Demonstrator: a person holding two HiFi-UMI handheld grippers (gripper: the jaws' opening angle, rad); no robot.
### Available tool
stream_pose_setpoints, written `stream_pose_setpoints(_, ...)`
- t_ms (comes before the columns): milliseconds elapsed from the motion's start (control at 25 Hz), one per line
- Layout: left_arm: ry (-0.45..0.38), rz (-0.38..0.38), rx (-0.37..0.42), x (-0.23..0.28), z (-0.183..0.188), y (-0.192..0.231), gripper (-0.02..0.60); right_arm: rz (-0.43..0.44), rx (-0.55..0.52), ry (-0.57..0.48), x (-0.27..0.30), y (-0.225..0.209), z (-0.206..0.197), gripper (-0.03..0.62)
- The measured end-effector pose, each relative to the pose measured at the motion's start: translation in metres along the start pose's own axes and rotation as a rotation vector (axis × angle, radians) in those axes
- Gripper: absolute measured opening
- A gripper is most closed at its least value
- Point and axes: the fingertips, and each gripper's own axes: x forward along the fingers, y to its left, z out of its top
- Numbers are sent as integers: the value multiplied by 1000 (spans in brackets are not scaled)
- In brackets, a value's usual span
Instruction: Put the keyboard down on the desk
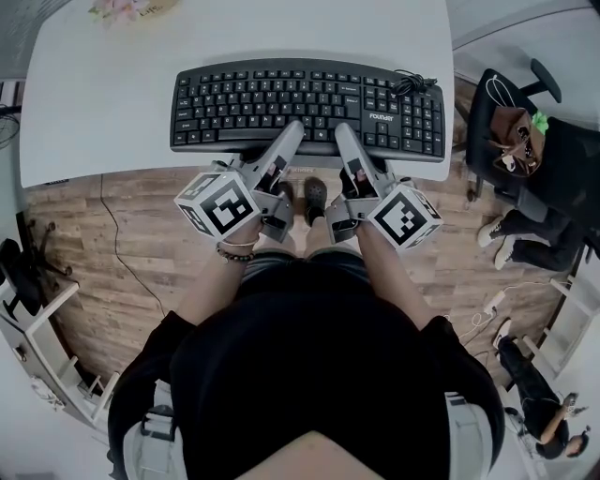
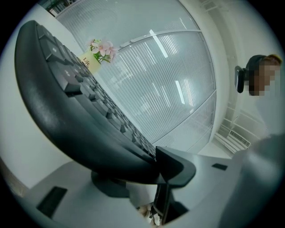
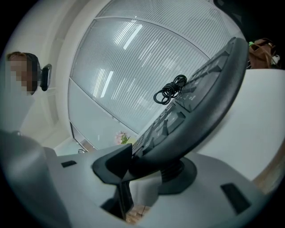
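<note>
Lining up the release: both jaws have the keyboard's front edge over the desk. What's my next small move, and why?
Probably ease both grippers straight down together. The left gripper and right gripper both clamp the keyboard by its near edge over the desk; touchdown is unclear.

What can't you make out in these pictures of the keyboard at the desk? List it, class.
1. Underside of the keyboard and any gap above the desk: head view, hidden by the keyboard itself.
2. Flower ornament: head view, cut off by the top edge.
3. Key lettering: gripper views, blurred and seen edge-on.
</note>
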Motion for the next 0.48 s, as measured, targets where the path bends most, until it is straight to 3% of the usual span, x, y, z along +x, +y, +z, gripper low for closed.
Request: stream_pose_setpoints(480, 27, 21, -40, 2, -7, 6, 178, -23, 33, 18, 2, -10, -9, 181)
